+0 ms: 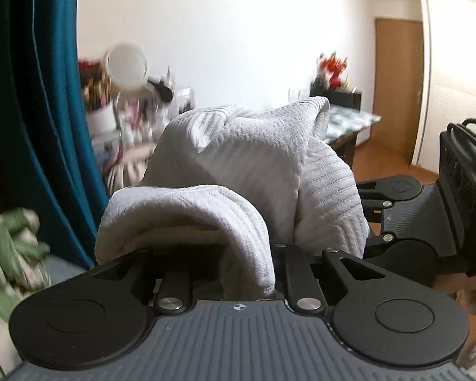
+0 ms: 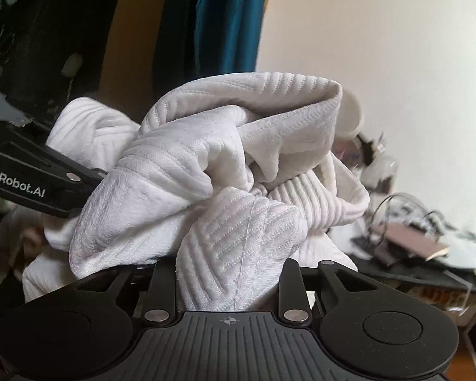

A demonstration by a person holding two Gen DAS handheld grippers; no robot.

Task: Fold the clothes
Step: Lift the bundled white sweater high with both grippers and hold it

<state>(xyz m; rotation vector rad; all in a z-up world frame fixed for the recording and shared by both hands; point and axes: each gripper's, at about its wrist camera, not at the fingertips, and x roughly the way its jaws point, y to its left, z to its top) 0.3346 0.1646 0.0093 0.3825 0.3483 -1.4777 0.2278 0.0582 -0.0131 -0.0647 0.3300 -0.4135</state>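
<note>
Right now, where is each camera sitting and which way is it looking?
Left wrist view: sits on the left gripper, looks along its fingers at the white garment; the right gripper shows at right.
Right wrist view: sits on the right gripper, looks at the same white garment; the left gripper pokes in at left.
Shared: the garment, the blue curtain, and both grippers.

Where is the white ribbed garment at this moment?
The white ribbed garment is bunched between both grippers, filling the centre of each wrist view, with the blue curtain behind on the left.

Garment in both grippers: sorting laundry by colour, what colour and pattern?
White garment, ribbed stripe texture; clearest in right wrist view.
</note>
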